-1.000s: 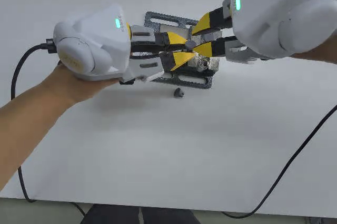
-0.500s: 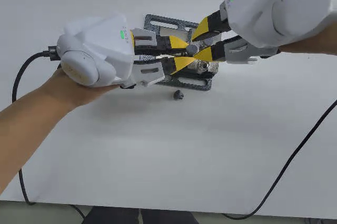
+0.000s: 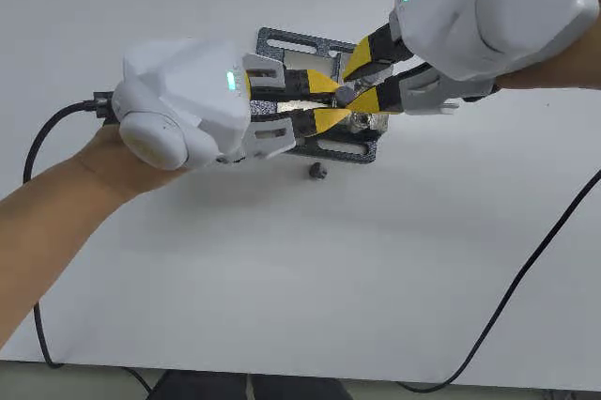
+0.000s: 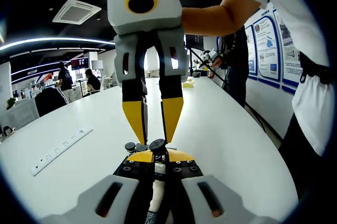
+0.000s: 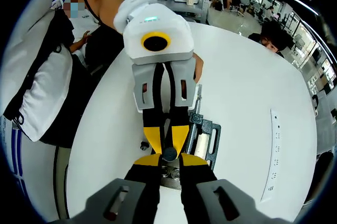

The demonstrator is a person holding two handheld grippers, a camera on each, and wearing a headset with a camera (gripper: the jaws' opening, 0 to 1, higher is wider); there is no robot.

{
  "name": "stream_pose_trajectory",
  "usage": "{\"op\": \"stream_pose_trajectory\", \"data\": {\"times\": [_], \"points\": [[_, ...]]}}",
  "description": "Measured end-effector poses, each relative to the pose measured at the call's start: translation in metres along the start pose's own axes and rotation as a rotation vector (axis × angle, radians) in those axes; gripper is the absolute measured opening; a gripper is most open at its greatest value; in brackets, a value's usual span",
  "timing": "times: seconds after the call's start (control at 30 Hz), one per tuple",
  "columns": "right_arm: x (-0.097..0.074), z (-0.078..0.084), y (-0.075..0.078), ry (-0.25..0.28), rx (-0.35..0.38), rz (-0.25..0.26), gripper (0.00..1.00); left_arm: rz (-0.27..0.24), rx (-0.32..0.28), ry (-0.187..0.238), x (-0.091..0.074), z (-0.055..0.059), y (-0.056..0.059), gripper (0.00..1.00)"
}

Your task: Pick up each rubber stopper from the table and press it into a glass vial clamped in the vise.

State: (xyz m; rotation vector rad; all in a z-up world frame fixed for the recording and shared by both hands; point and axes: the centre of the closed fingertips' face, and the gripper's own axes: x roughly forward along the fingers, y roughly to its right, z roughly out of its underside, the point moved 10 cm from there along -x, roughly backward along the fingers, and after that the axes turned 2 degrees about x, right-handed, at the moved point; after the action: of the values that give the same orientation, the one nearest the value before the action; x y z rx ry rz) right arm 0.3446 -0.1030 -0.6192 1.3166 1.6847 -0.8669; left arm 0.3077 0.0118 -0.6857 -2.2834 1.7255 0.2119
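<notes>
A dark vise (image 3: 291, 43) holds glass vials (image 3: 364, 122) at the far middle of the white table. My right gripper (image 3: 347, 95) comes in from the upper right, shut on a dark rubber stopper (image 3: 346, 95) over a vial mouth. In the right gripper view the stopper (image 5: 169, 153) sits between my right gripper's (image 5: 169, 160) yellow tips. My left gripper (image 3: 336, 101) reaches in from the left, its jaws closed narrowly around the vial just under that stopper (image 4: 158, 144). Two more capped vials (image 4: 130, 146) stand beside it. A loose stopper (image 3: 317, 171) lies in front of the vise.
Black cables trail over the table at the right (image 3: 526, 278) and left (image 3: 42, 137). A white power strip (image 4: 58, 150) lies farther along the table. The table's near edge (image 3: 282, 362) runs across the bottom. A person (image 4: 237, 50) stands beyond the table.
My left hand and the gripper body have swung right while its tips stayed at the vial. The right gripper has lowered the stopper slightly toward the vial.
</notes>
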Motion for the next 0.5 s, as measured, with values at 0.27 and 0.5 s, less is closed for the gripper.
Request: {"op": "stream_pose_trajectory", "data": {"times": [0.27,0.5], "points": [[0.0003,-0.0003,-0.0014,-0.009,0.005,-0.029,0.13,0.004,0.072,-0.023,0.0021,-0.0037,0.002,0.03],[-0.0002,-0.0007,-0.002,-0.015,0.006,-0.033,0.12,0.002,0.104,-0.036,0.0034,-0.0059,0.0019,0.03]]}}
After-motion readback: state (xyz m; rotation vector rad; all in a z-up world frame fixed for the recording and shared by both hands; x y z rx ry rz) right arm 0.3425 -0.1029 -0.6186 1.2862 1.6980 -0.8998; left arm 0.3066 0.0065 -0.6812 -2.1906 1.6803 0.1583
